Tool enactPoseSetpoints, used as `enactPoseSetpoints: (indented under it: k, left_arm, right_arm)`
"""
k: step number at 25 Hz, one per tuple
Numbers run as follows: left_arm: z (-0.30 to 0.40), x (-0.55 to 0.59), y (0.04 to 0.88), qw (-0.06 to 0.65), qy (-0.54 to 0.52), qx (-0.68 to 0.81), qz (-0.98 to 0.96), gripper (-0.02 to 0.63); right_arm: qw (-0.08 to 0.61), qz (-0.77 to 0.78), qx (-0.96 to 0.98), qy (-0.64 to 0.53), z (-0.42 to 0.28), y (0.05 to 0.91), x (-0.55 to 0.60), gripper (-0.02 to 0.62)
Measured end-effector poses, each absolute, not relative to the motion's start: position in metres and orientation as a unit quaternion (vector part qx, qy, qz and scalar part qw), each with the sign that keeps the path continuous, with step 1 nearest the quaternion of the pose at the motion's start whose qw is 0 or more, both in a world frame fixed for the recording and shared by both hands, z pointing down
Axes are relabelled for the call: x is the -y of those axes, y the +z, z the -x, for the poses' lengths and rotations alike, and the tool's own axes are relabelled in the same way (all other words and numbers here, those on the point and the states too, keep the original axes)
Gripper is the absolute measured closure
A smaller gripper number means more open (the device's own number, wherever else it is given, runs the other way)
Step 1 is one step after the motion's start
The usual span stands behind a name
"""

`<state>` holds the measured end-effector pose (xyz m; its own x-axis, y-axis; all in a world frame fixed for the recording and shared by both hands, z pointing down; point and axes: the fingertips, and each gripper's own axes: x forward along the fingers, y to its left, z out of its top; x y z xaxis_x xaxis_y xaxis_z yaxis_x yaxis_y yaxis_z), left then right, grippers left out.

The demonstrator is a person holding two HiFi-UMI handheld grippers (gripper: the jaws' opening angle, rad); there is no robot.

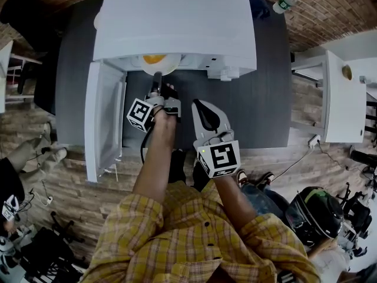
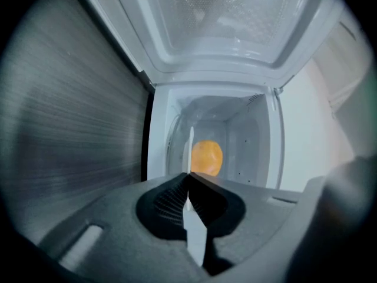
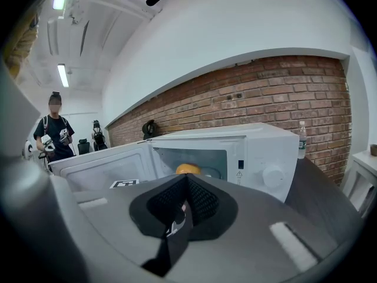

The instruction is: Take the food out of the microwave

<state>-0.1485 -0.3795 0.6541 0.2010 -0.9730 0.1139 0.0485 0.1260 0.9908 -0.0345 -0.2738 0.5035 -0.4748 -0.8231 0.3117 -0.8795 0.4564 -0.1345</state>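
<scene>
Presently the food (image 1: 154, 58), an orange rounded lump, sits on a white plate (image 1: 166, 69) at the mouth of the microwave (image 1: 177, 16). From the head view only the plate's front edge and part of the food show past the oven's top; the rest is covered. The plate's far side and the cavity floor cannot be made out.

The left gripper (image 1: 156, 80) is closed on the plate's near rim. Its own view shows that rim edge-on, as a thin white strip pinched between the jaws.

The door (image 1: 103, 122) hangs wide open to the left, alongside the left gripper with a gap between them. The dark table (image 1: 265, 99) runs out in front of the opening.

The right gripper (image 1: 198, 105) is held over the table, just beside the left one and apart from the microwave. Its jaws are pressed together, and a pale fleck in the seam between them is too unclear to name.

A water bottle (image 1: 287, 2) stands by the microwave's far right corner, well apart from both grippers. A white cabinet (image 1: 341, 99) stands right of the table. A person (image 3: 55, 128) stands far off beyond the door.
</scene>
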Motion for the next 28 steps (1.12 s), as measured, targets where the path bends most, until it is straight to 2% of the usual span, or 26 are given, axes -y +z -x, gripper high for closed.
enactPoseSetpoints:
  k: [28]
  left_arm:
    - [0.144,0.291,0.59,0.567,-0.441,0.457,-0.525,0.601]
  right_arm:
    - [0.078,-0.491,0.858,0.126,0.026,0.474,0.237,0.589]
